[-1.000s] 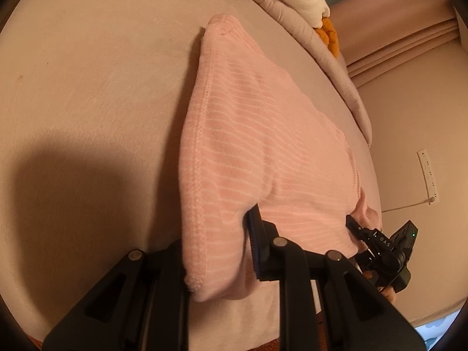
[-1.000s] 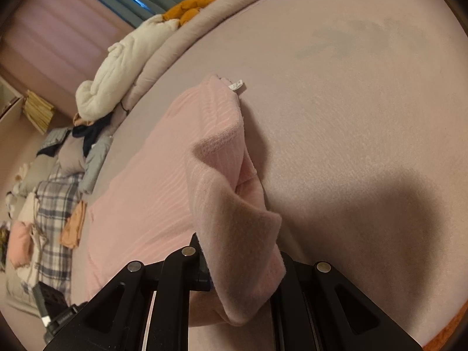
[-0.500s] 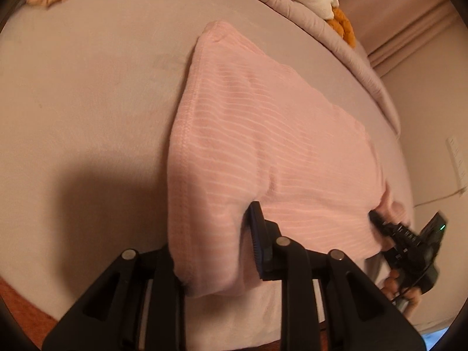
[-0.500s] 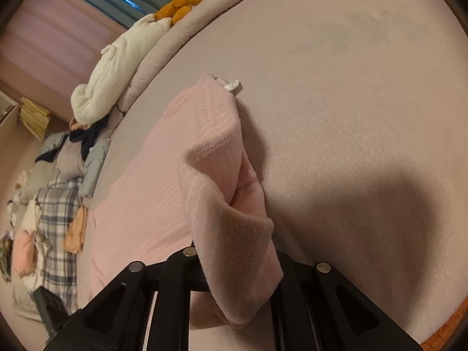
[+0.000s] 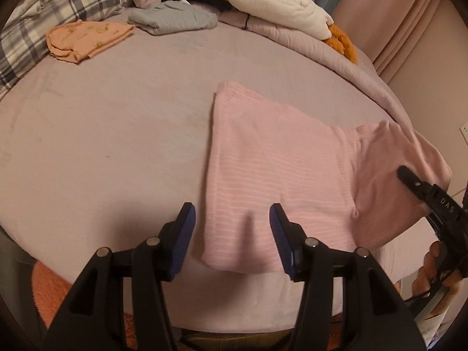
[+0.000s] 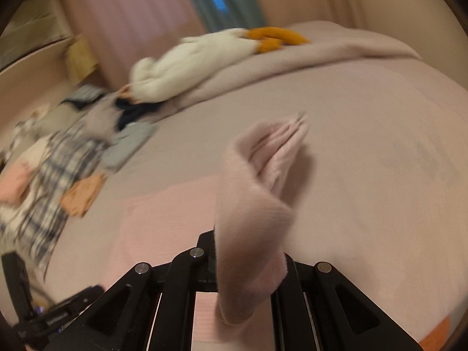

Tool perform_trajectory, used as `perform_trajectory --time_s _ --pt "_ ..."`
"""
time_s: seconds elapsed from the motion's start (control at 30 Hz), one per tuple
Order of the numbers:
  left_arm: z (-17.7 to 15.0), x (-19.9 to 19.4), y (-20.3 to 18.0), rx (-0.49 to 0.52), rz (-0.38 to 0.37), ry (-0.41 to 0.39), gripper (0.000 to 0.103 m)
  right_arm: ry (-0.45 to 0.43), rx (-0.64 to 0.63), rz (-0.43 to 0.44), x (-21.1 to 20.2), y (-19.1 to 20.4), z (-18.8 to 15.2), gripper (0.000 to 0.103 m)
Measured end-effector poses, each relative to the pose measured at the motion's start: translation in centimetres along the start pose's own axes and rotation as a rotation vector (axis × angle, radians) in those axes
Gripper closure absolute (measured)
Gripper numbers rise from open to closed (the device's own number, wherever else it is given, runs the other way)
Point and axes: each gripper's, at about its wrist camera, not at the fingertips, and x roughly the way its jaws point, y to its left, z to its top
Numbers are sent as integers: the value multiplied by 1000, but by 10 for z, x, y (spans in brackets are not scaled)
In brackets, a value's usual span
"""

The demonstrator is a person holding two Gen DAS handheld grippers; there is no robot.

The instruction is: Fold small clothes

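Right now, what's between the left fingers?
Left wrist view: the near edge of the pink garment lies between the open left gripper's fingers, untouched. To its left, bare bedsheet.

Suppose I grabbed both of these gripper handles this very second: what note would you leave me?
Left gripper: open, holding nothing, its blue pads either side of the near edge of the pink ribbed knit garment.
Right gripper: shut on the garment's right side, lifting a flap of it off the mauve bedsheet.
The rest of the garment lies flat near the bed's front edge. A folded peach garment and a folded grey garment sit at the far side.
Done: left edge laid down.
Left: probably carry the raised flap across, release, then finish folding.
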Motion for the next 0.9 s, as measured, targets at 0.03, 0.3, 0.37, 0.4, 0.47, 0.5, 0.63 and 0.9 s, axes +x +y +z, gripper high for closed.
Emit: perform_trajectory --time_s 0.03,0.3,0.37,0.4,0.47,0.5,0.63,0.9 --pt "-1 -3 0 -4 -1 -7 48 11 -30 27 3 11 -1 95" --pt "-2 -12 4 -18 11 -16 45 226 -172 80 61 55 -45 95" --pt "-4 -13 5 -20 23 -10 45 280 -175 64 77 51 -56 95" --pt "-4 -14 6 -21 26 -13 45 274 -181 61 78 51 -59 95" --pt "-5 -16 7 -25 22 -13 45 259 -199 60 76 51 -59 95" --pt "-5 -17 7 -27 16 -11 45 262 -198 64 74 50 -57 95" --pt "1 -23 5 -26 -12 -21 41 284 -172 115 58 45 -49 90" --pt "21 -30 -12 15 -115 -43 33 266 -175 156 23 51 -51 67"
